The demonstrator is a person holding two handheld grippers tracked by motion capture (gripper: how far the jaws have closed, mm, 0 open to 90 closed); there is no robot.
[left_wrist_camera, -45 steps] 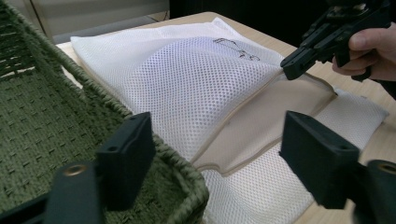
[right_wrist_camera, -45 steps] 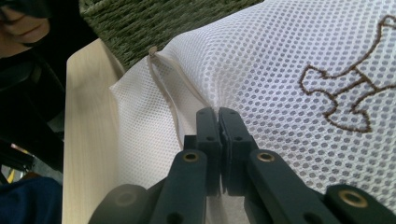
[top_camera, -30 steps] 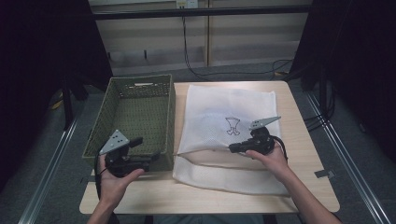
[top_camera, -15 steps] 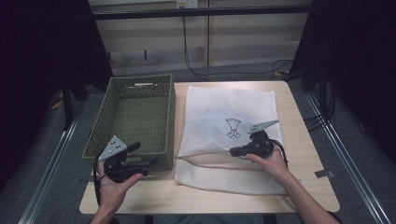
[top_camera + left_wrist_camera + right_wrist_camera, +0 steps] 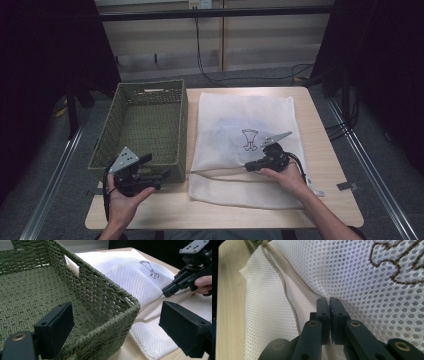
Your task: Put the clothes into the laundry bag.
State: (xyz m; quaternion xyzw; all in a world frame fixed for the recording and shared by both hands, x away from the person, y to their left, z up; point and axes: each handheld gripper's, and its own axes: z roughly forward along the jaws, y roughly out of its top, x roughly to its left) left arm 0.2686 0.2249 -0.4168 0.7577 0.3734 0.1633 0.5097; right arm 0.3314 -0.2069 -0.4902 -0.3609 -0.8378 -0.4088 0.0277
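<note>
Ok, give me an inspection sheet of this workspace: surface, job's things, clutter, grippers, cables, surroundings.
Surface: light wooden table, bare at its edges.
Job's things: white mesh bag lying flat, zipper line near its front edge, brown embroidered mark on top; green woven basket beside it, nothing seen inside.
Clutter: nothing seen.
Grippers: left gripper open, at the basket's near corner; right gripper shut on a fold of the mesh bag by the zipper.
Cables: black cable trailing from the right gripper; more cables on the floor behind the table.
Surroundings: dark curtains at both sides, pale wall panels behind, grey floor.
</note>
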